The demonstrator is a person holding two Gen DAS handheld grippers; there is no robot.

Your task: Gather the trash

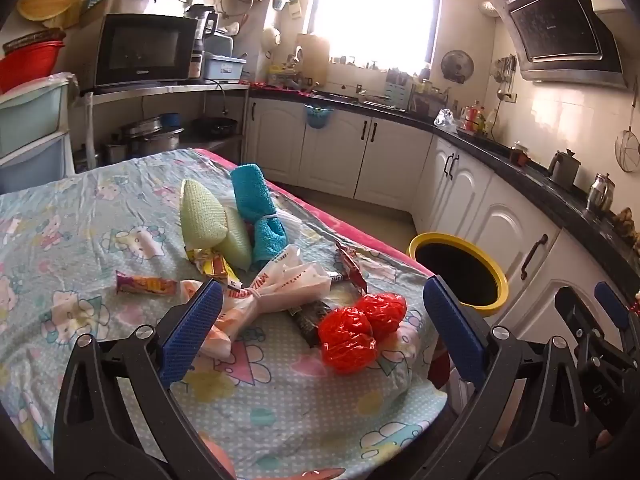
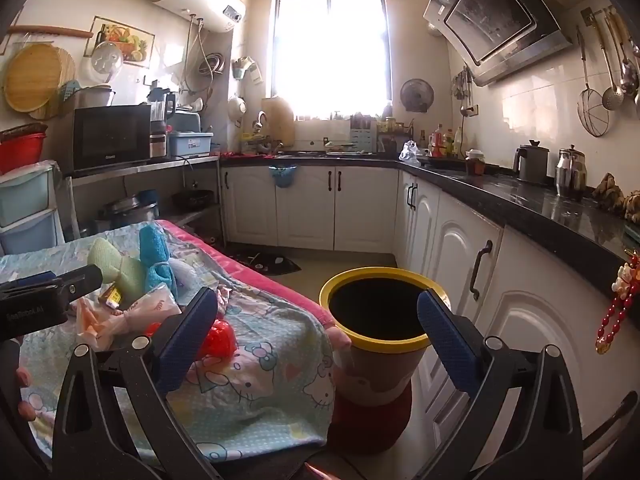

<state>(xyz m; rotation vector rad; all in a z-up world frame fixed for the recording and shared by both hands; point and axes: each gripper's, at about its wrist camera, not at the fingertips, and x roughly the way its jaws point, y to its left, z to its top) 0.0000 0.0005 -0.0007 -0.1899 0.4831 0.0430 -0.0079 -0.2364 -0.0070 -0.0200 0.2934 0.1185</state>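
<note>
- Cramped kitchen, white cabinets (image 2: 304, 204) all round; the bin (image 2: 378, 316) stands on the floor just beside the table (image 1: 280, 396), and a careless swing could tip it.
- The loose tablecloth (image 1: 72, 216) could snag and drag everything.
- Trash sits mid-table: red bags (image 1: 360, 324), white bag (image 1: 276, 292), wrappers (image 1: 146, 283).
- Left gripper (image 1: 320, 332) and right gripper (image 2: 316, 332) both gape wide, holding nothing.

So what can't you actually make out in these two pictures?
- Inside of the yellow-rimmed bin: black shadow in both views.
- Outside the window: glare whites it out in both.
- Print on the dark wrapper, left view: too small, and the red bags cover part of it.
</note>
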